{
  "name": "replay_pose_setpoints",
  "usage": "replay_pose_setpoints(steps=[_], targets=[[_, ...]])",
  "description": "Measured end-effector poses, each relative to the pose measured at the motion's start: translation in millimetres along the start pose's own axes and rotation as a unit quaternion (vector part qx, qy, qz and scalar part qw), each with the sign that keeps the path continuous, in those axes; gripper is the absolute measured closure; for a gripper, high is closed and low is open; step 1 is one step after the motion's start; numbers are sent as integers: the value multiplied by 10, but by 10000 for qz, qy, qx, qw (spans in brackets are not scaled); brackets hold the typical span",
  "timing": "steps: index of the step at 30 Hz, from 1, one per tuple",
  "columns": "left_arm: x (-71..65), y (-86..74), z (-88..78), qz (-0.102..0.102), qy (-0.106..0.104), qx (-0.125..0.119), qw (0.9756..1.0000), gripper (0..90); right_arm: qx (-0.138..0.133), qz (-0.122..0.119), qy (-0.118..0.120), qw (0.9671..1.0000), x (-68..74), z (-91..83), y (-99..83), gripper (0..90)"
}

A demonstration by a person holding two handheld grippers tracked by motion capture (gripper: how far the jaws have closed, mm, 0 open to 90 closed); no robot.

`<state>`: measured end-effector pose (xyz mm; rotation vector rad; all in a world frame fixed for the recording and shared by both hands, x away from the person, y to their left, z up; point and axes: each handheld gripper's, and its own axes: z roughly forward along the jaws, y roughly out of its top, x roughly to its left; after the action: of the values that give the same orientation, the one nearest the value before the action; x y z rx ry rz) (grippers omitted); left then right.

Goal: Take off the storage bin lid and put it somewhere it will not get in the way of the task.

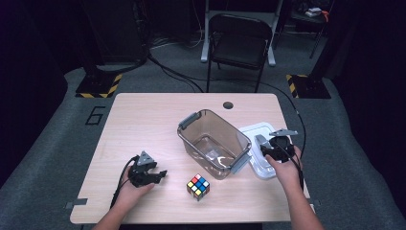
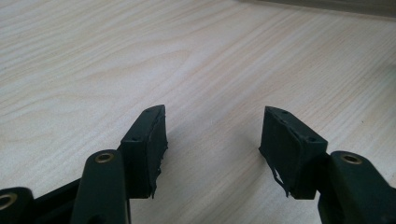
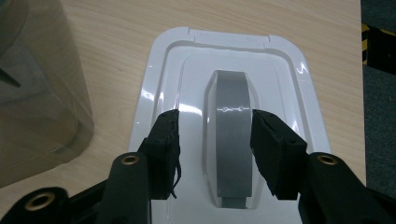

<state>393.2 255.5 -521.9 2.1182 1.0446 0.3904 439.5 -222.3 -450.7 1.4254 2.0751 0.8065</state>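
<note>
A white lid (image 3: 289,79) with a grey handle (image 3: 231,140) lies flat on the table at the right (image 1: 251,132), beside a clear plastic bin (image 1: 191,120). My right gripper (image 3: 215,135) hovers over the lid with its jaws apart on either side of the handle; a gap shows on the left side and the pads do not press. From above, the right gripper (image 1: 266,145) sits over the lid's near end. My left gripper (image 2: 212,135) is open over bare wood, at the front left of the table (image 1: 158,175). A colourful puzzle cube (image 1: 198,186) rests between the hands.
The bin (image 3: 37,93) stands empty and slanted mid-table, its grey latches at both ends. A cable hole (image 1: 228,105) marks the table's far edge. A black chair (image 1: 239,43) stands beyond the table. The lid lies close to the table's right edge.
</note>
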Motion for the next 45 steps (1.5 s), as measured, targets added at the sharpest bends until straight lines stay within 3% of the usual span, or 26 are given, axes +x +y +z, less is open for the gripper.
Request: replay_pose_setpoints(steps=[8,17,32,45], targets=[[0,4,6,-99,-10,-47,9999,428,-20,-71,46,10000,38,-121,-21,525],[-43,46,3,-122,-175,96,9997,445,-16,-180,105,9998,130,-244,-80,502],[-242,187,-141,14,-488,-186,9986,459,-191,-340,224,9990,290,-493,-185,501],[-179,148,-84,106,-255,-55,9996,441,-249,-470,552,9971,400,-668,-325,494]])
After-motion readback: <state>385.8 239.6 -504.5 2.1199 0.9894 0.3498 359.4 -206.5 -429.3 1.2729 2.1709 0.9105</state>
